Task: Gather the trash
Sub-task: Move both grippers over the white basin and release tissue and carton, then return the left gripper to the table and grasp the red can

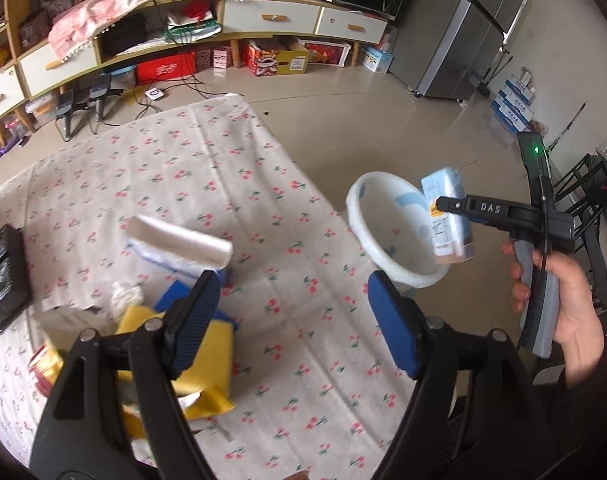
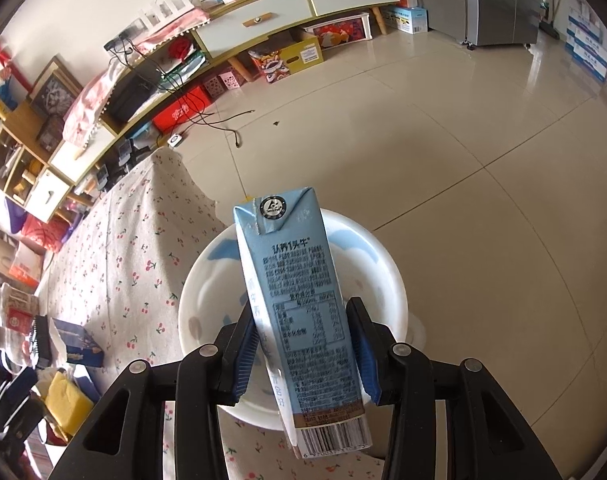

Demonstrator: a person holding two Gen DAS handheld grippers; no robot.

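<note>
1. Milk carton (image 2: 303, 312): a slim blue paperboard box, probably light and easily dented, with smooth sides; best held across its broad faces near mid-length.
2. Long axis: points away from the right wrist camera, sealed top far, barcode end near, tilted down over the white basin (image 2: 387, 280).
3. Right gripper (image 2: 303, 354): jaws flank the carton; the left pad touches, while a small gap seems to show at the right pad, so a firm grip is uncertain.
4. Left gripper (image 1: 293, 320): jaws wide, empty, above the cherry-print tablecloth (image 1: 207, 168).
5. Remaining litter: white wrapper (image 1: 179, 246) and yellow packet (image 1: 207, 364), near its left finger.
</note>
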